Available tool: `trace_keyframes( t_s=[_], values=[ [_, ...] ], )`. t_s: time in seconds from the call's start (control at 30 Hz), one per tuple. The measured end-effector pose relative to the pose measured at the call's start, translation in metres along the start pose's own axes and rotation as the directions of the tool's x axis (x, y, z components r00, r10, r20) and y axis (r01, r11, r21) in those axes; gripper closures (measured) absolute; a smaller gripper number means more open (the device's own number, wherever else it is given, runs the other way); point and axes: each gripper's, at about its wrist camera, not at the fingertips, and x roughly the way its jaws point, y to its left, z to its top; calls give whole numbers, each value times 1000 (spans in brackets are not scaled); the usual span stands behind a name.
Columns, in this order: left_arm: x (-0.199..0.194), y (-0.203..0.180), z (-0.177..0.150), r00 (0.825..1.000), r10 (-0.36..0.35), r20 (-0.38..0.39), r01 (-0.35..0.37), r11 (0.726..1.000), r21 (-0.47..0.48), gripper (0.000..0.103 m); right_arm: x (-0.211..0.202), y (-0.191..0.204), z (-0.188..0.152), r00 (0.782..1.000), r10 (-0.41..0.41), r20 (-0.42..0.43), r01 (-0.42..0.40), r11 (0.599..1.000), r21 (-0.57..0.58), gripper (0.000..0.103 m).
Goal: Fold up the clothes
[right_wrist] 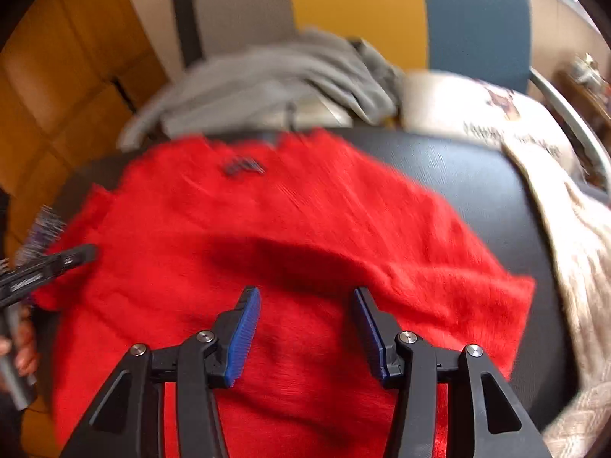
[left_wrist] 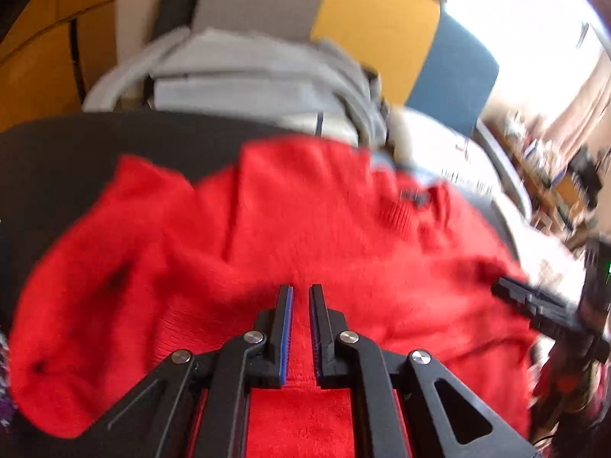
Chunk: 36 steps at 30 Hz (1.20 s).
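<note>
While right wrist shows cream knit (right_wrist: 584,267), left doesn't.

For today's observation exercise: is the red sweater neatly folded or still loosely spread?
Loosely spread. The red sweater lies rumpled across the black seat, with uneven edges and no tidy folded shape.

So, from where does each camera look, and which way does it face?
Left wrist: sits on the left gripper, looks steeply down at the red sweater; its own jaws show nearly shut, the right gripper at the right edge.
Right wrist: sits on the right gripper, looks down at the same sweater; its jaws stand apart, the left gripper at the left edge.
Shared: sweater, black surface, grey garment.
</note>
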Motion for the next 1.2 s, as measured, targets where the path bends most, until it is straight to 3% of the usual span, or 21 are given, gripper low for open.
trace_keyframes(
  t_s=[0.07,0.17,0.3,0.4,0.53,0.7,0.83,0.97,1.03,1.1,1.13,1.2],
  values=[
    [-2,9,-14,998,-42,41,43,999,-19,95,-3,-4,-17,999,14,44,-13,1000,-22,51],
    [-9,25,-30,992,-120,34,122,990,-72,95,-13,-8,-37,996,45,78,-41,998,-54,51],
    [-12,15,-26,996,-86,22,87,995,-50,97,-16,-10,-40,995,55,82,-51,997,-51,51],
    [-29,-3,-3,991,-109,72,108,994,7,96,-23,-6,-20,996,68,64,-66,997,-45,50],
    [-29,-27,48,988,-73,139,54,989,139,91,-36,-9,20,989,100,111,-96,994,-47,50],
    [12,-44,104,997,-13,77,-7,966,258,91,0,-20,76,998,42,48,-37,995,-95,48],
    [43,-44,126,1000,-9,9,6,955,296,90,39,-23,105,1000,20,-23,-23,991,-129,48],
    [65,-52,140,999,-30,-21,35,953,300,86,62,-18,112,997,14,-75,-25,988,-152,49],
    [74,-57,141,999,-24,-39,35,953,301,85,71,-12,112,996,-14,-93,-3,984,-180,56],
    [77,-61,139,999,-17,-47,31,946,324,84,69,-7,109,997,-11,-72,-4,979,-204,85],
    [78,-63,138,999,-14,-50,30,941,336,90,67,-7,108,997,-6,-76,-10,979,-201,90],
    [72,-68,134,996,-57,-63,76,930,361,101,62,-3,108,998,-15,-61,2,977,-213,90]
  ],
)
